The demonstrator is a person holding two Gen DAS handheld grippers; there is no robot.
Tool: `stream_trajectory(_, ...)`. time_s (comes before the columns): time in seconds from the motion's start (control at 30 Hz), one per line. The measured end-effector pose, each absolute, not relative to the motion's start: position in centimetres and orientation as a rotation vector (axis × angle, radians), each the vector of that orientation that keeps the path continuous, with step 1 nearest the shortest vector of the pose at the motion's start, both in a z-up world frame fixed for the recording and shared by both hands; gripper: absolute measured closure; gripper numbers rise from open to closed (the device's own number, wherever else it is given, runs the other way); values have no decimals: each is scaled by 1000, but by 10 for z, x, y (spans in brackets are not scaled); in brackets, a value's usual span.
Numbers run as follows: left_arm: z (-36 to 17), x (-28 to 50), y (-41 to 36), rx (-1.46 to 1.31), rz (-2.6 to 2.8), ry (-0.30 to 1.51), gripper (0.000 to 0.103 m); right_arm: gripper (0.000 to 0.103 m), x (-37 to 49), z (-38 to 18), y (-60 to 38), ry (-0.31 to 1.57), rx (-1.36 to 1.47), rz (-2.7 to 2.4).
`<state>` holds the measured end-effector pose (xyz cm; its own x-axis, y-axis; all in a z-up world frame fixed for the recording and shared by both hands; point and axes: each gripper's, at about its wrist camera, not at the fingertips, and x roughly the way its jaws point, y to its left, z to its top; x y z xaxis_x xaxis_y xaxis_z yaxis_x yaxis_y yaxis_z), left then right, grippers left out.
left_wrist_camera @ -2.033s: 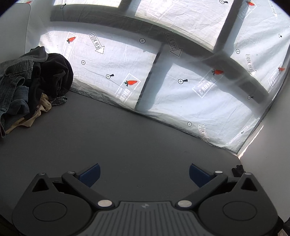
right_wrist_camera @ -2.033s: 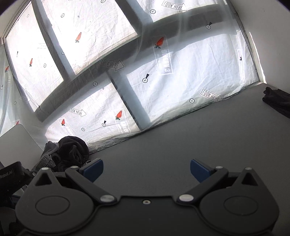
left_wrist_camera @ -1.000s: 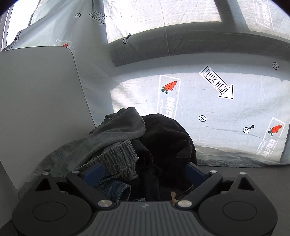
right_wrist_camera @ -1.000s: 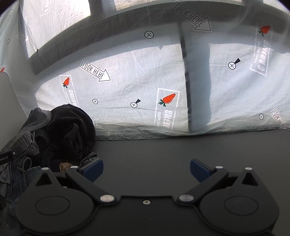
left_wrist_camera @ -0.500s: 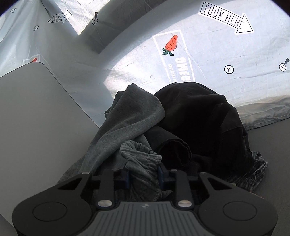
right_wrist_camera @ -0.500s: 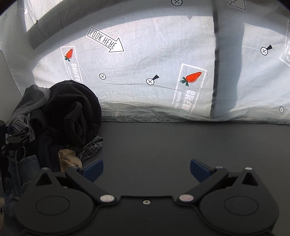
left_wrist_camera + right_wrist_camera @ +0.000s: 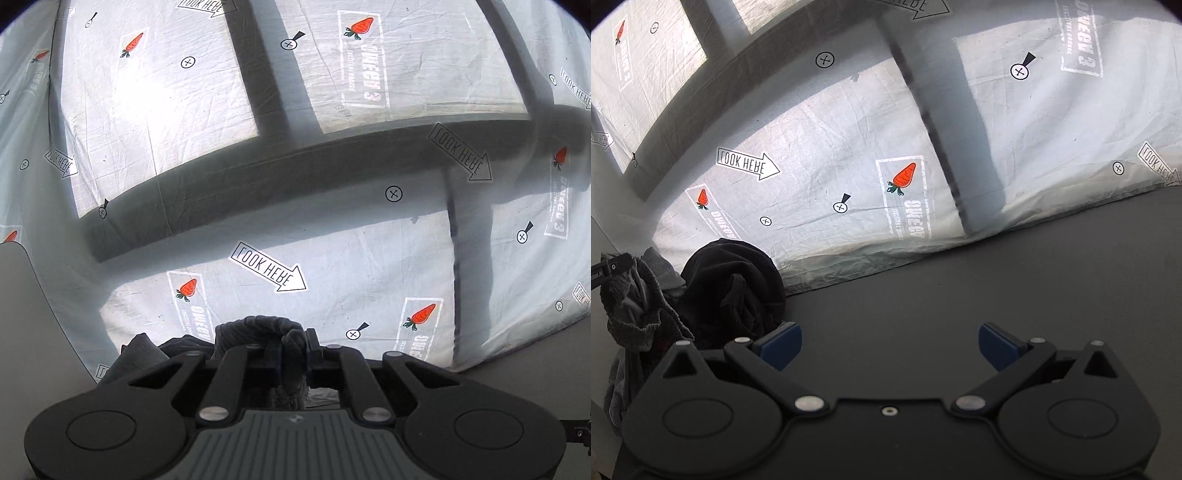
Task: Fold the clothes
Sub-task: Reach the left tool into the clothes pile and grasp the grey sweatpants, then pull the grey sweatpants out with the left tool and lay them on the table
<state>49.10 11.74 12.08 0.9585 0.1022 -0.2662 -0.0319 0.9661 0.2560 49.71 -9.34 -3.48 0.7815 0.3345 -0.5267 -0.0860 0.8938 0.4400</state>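
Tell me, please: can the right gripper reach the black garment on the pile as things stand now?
Probably yes. The right gripper is open over the dark table, and the black garment lies just ahead to its left with nothing between them.

The backdrop sheet (image 7: 820,155) is thin, creased white cloth with printed carrots and arrows, matt and lit from behind. Lower left of the right wrist view, the black garment (image 7: 735,284) looks soft and matt beside a coarse, crinkled grey garment (image 7: 631,314) — the dark table (image 7: 960,288) is smooth, matt. The right gripper (image 7: 889,345) is matt black plastic with blue pads and bright metal pins.
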Motion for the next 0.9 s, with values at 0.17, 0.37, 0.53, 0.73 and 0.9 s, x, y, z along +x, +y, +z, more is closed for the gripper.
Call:
stream_trajectory(0.17,158,438,-82,204,-433,135,91,0,438,-19,-205,526,440,118)
stream_trajectory(0.37,91,432,-241,48,-702,459,69,0,344,-37,-359,466,396,-183)
stream_trajectory(0.53,26,403,-246,-11,-668,650,38,0,292,-78,-446,587,348,-367)
stream_trajectory(0.73,-31,365,-171,106,-328,780,37,0,291,-115,-457,761,254,-321)
stream_trajectory(0.9,-57,343,-74,153,12,858,37,1,331,-104,-405,761,84,-188)
